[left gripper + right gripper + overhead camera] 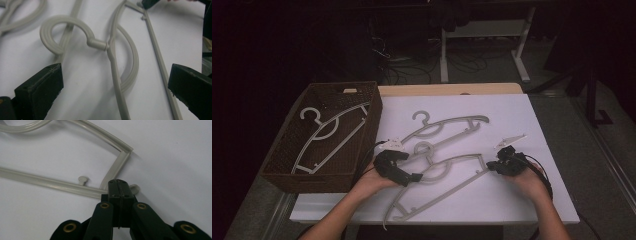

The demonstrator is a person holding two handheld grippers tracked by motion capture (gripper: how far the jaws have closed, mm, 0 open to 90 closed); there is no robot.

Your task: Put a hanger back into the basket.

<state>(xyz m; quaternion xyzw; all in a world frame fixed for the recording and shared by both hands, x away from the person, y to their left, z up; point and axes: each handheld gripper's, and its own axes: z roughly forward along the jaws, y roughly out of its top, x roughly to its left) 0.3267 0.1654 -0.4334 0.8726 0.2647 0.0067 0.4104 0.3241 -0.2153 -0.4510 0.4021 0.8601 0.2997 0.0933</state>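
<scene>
Two grey plastic hangers lie on the white table top (512, 200). The near hanger (447, 172) has its hook (424, 148) pointing away from me. My left gripper (409, 167) is open by the hanger's neck. In the left gripper view the two jaws stand wide apart around that gripper's midpoint (115, 86), one on either side of the hanger's neck and arm (113, 65), just below the hook (62, 30). My right gripper (490, 165) is shut on the near hanger's right end, and its jaws (119, 183) pinch the corner of the hanger (117, 167). The far hanger (447, 125) lies untouched.
A brown wicker basket (372, 125) stands at the table's left with a third grey hanger (329, 135) inside. The far hanger's lower bar runs under the near hanger's hook. A desk frame (522, 45) and cables sit on the dark floor beyond.
</scene>
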